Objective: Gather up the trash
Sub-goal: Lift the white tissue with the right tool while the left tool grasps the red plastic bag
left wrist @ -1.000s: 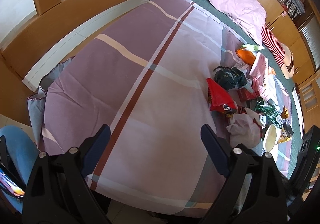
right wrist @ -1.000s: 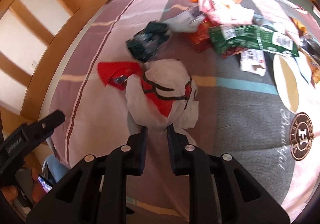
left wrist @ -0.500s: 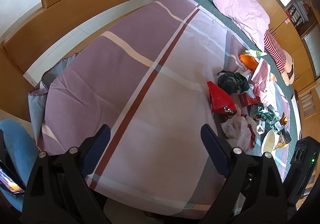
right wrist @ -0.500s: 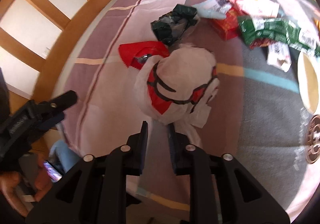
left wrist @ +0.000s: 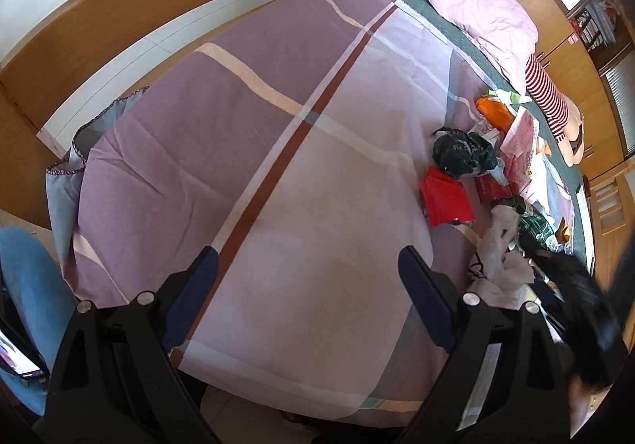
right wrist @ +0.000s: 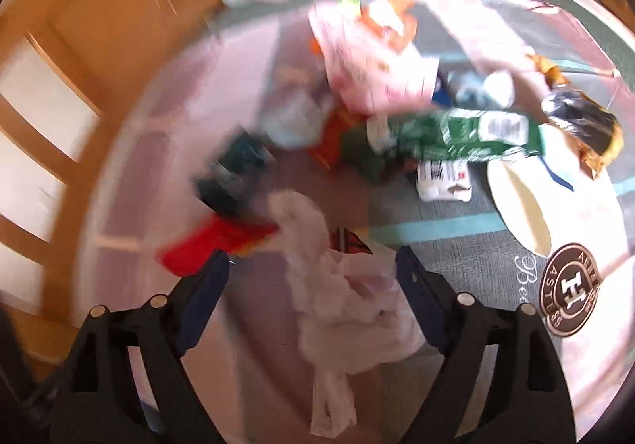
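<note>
A crumpled white plastic bag (right wrist: 349,305) lies on the bed (left wrist: 246,166), between the fingers of the right hand-held gripper (right wrist: 311,271). The jaws of this gripper are opening wide, and the pads do not press on the bag. The picture from this side is blurred. Just beside the bag lie a red wrapper (right wrist: 214,245) and a dark green bag (right wrist: 234,170). Further on there is more trash: a long green packet (right wrist: 456,138), a small white carton (right wrist: 442,180), a pink bag (right wrist: 373,63) and a pale paper bowl (right wrist: 520,206). The left hand-held gripper (left wrist: 307,265) hangs over a bare part of the purple striped bed cover, well apart from the trash. Its jaws stand wide open and hold nothing. A pink quilt (left wrist: 484,7) lies at the far end of the bed.
</note>
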{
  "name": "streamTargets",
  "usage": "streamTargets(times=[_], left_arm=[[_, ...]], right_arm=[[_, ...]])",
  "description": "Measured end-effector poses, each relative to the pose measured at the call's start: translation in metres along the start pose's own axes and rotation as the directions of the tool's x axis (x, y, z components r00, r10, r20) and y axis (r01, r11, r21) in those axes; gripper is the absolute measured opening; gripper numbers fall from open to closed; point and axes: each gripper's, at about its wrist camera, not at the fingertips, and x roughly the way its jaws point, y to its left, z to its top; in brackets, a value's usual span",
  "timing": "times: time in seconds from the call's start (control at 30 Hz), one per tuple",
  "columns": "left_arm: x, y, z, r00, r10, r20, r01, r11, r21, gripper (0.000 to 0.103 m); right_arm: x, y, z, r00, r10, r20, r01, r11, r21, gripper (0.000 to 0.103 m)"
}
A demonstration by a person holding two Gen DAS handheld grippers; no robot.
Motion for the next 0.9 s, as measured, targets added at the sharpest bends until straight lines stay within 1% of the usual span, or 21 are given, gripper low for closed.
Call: streamTargets(times=[0.07, 0.1, 0.13, 0.17, 0.23, 0.27, 0.33, 0.37, 0.43, 0.5, 0.57, 0.6, 0.7, 0.77, 0.8, 0.83, 0.87, 0.9], left_arm=[[0.001, -0.001, 0.0, 1.0, -0.001, -0.001, 0.001, 1.0, 0.002, 0.091], [0.001, -0.001, 0.0, 1.0, -0.002, -0.002, 0.002, 1.0, 0.001, 0.091], [0.001, -0.001, 0.001, 1.0, -0.003, -0.004, 0.003, 1.0, 0.0, 0.091], [0.002, -0.001, 0.001, 1.0, -0.006, -0.005, 0.006, 1.0, -0.001, 0.091], [0.001, 0.001, 0.004, 1.0, -0.017, -0.01, 0.017, 1.0, -0.008, 0.091], [0.0, 0.001, 0.007, 1.0, -0.026, -0.009, 0.026, 1.0, -0.014, 0.091], [-0.001, -0.002, 0.021, 0.999, -0.05, 0.0, 0.05, 0.998, -0.022, 0.091], [-0.001, -0.004, 0.026, 0.998, -0.058, 0.007, 0.058, 0.998, -0.019, 0.091], [0.0, -0.014, 0.037, 0.997, -0.069, 0.031, 0.068, 0.998, 0.016, 0.091], [0.005, -0.027, 0.045, 0.997, -0.067, 0.045, 0.064, 0.996, 0.061, 0.091], [0.017, -0.048, 0.052, 0.994, -0.101, 0.029, 0.097, 0.987, 0.126, 0.091], [0.028, -0.061, 0.053, 0.993, -0.114, 0.001, 0.112, 0.978, 0.176, 0.091], [0.051, -0.089, 0.047, 0.994, -0.105, -0.04, 0.113, 0.95, 0.29, 0.091], [0.067, -0.11, 0.039, 0.996, -0.08, -0.046, 0.091, 0.918, 0.387, 0.091], [0.076, -0.12, 0.034, 0.997, -0.065, -0.041, 0.076, 0.895, 0.439, 0.091], [0.08, -0.124, 0.029, 0.998, -0.057, -0.034, 0.067, 0.882, 0.467, 0.089], [0.086, -0.129, 0.024, 0.999, -0.045, -0.028, 0.053, 0.867, 0.496, 0.082], [0.092, -0.131, 0.021, 0.999, -0.035, -0.032, 0.046, 0.857, 0.513, 0.057]], right_arm=[[0.025, 0.009, 0.003, 0.994, -0.074, -0.082, 0.069, 0.996, -0.058, 0.084], [0.031, 0.009, 0.001, 0.992, -0.076, -0.102, 0.07, 0.995, -0.065, 0.084], [0.035, 0.01, 0.001, 0.991, -0.069, -0.116, 0.062, 0.996, -0.063, 0.081], [0.034, 0.01, 0.0, 0.991, -0.06, -0.116, 0.053, 0.997, -0.059, 0.065], [0.03, 0.012, -0.002, 0.993, -0.059, -0.106, 0.052, 0.996, -0.068, 0.042], [0.026, 0.009, -0.003, 0.994, -0.043, -0.103, 0.036, 0.997, -0.061, 0.035], [0.017, -0.002, -0.009, 0.995, 0.023, -0.1, -0.021, 1.0, 0.013, 0.03], [0.012, -0.008, -0.012, 0.995, 0.05, -0.091, -0.044, 0.997, 0.064, 0.029], [-0.001, -0.018, -0.019, 0.995, 0.078, -0.064, -0.068, 0.987, 0.147, 0.029], [-0.014, -0.036, -0.023, 0.998, 0.068, -0.011, -0.063, 0.967, 0.245, 0.029], [-0.024, -0.05, -0.028, 0.998, 0.053, 0.034, -0.061, 0.941, 0.332, 0.029], [-0.029, -0.056, -0.031, 0.998, 0.046, 0.051, -0.061, 0.927, 0.37, 0.029], [-0.037, -0.066, -0.039, 0.996, 0.036, 0.085, -0.07, 0.892, 0.447, 0.029], [-0.04, -0.068, -0.042, 0.995, 0.041, 0.096, -0.082, 0.88, 0.468, 0.029], [-0.037, -0.063, -0.042, 0.995, 0.04, 0.096, -0.08, 0.88, 0.469, 0.029], [-0.035, -0.062, -0.043, 0.995, 0.041, 0.093, -0.08, 0.882, 0.464, 0.029], [-0.034, -0.059, -0.043, 0.995, 0.045, 0.087, -0.08, 0.886, 0.456, 0.029], [-0.033, -0.056, -0.044, 0.995, 0.049, 0.082, -0.081, 0.89, 0.449, 0.029]])
